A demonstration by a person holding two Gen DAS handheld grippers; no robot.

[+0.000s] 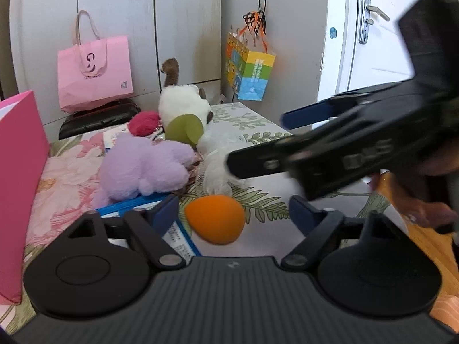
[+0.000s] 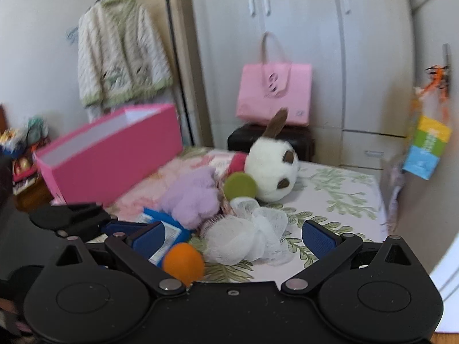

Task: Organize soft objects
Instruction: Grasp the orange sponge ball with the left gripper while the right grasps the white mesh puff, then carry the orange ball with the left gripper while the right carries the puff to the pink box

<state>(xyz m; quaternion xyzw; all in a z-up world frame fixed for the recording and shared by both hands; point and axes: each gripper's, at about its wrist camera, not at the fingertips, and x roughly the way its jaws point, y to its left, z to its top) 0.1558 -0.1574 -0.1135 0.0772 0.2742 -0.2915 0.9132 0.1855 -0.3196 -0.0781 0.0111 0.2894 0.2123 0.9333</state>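
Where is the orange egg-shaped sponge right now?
On the floral bed sheet, the orange sponge lies between the open left gripper fingers, just in front of the white mesh bath pouf.

- pink box (image 1: 20,195) in the left wrist view is chopped off by the frame edge at 9 o'clock, so only one wall and a corner show
- right gripper (image 1: 258,143) sweeps in from 3 o'clock, smeared with motion blur, and its body runs out of frame; it covers part of the white mesh pouf (image 1: 215,172)
- blue packet (image 1: 178,235) is mostly tucked under the purple plush (image 1: 143,169) and a gripper finger, print too small to read
- red fuzzy thing (image 1: 143,123) is half buried behind the plush, can't tell what it is
- right wrist view is soft all over; the clutter at 9 o'clock (image 2: 17,143) is unreadable
- orange ball (image 2: 183,262) dips behind the gripper body at 6 o'clock
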